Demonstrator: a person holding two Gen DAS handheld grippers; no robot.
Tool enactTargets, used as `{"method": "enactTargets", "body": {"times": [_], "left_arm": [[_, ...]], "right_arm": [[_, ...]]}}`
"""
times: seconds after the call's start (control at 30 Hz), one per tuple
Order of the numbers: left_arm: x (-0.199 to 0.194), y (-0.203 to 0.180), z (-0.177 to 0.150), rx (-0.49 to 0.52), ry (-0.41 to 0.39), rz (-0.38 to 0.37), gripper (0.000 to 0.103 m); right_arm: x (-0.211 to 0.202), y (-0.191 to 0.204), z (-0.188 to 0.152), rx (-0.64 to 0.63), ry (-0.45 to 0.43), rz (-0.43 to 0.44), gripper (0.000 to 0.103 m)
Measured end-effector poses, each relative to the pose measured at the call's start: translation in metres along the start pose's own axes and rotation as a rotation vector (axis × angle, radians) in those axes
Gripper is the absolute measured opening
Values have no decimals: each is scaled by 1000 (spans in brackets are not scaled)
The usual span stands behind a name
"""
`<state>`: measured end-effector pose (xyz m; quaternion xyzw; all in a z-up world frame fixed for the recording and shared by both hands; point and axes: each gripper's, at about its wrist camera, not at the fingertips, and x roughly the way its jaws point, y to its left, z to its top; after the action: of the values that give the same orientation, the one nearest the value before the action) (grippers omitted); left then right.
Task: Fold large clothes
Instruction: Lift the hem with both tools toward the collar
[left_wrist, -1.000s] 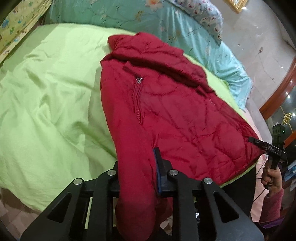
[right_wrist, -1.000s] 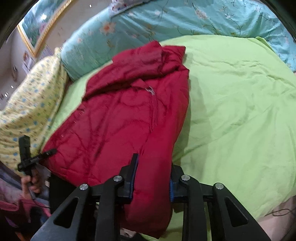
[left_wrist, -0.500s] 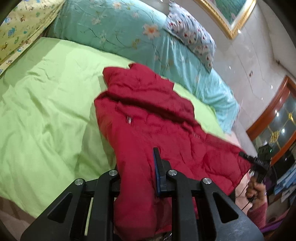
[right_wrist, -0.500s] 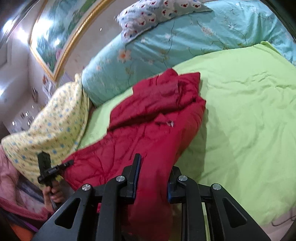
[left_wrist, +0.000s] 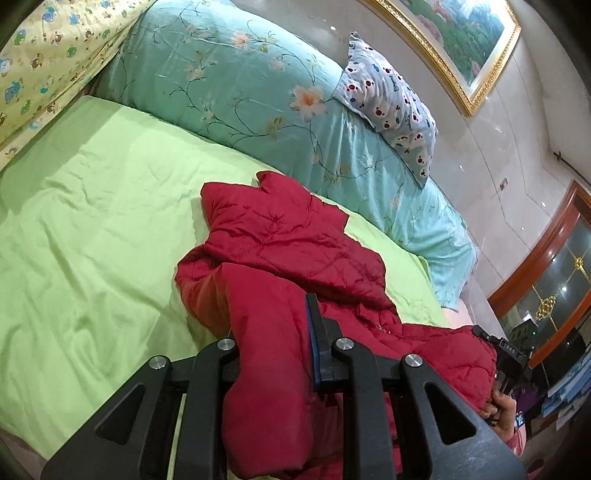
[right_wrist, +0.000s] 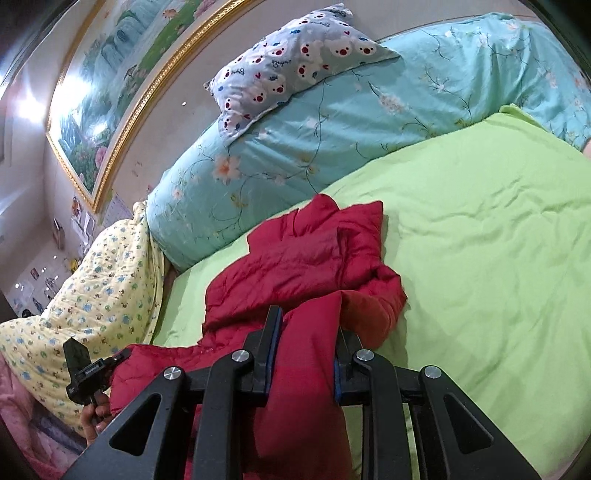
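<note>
A red quilted jacket (left_wrist: 295, 243) lies on the green bed sheet (left_wrist: 92, 229), collar end farthest from me. Its near edge is lifted off the bed and curls over the rest. My left gripper (left_wrist: 273, 321) is shut on one corner of that edge; cloth hides its left finger. In the right wrist view the jacket (right_wrist: 310, 254) bunches up, and my right gripper (right_wrist: 308, 325) is shut on the other corner, red cloth filling the gap. Each view shows the other gripper at its side, held by a hand: the right gripper (left_wrist: 495, 343) and the left gripper (right_wrist: 110, 360).
A teal floral duvet (left_wrist: 240, 81) runs along the head of the bed with a bear-print pillow (left_wrist: 391, 99) on it. A yellow printed quilt (right_wrist: 92, 288) is piled at one side. A framed painting (right_wrist: 122, 81) hangs above. A wooden door frame (left_wrist: 546, 251) stands beyond the bed.
Both grippers have risen and moved toward the head of the bed with the jacket's near edge. The flat jacket now buckles and folds over itself.
</note>
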<state>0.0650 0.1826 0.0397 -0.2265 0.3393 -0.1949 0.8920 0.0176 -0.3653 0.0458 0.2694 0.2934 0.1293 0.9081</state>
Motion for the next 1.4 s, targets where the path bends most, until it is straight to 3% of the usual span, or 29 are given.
{"method": "enactTargets", "body": {"times": [0.37, 0.83, 1.1, 1.4], "left_arm": [[28, -5, 40, -24, -57, 18, 17], [63, 3, 74, -44, -65, 52, 18], [104, 13, 98, -58, -57, 99, 18], [164, 44, 119, -142, -28, 165, 18]], "right_arm": [[26, 5, 35, -4, -53, 14, 21], [63, 2, 68, 12, -89, 1, 21], [95, -6, 88, 25, -112, -29, 22], [146, -29, 109, 72, -116, -95, 22]]}}
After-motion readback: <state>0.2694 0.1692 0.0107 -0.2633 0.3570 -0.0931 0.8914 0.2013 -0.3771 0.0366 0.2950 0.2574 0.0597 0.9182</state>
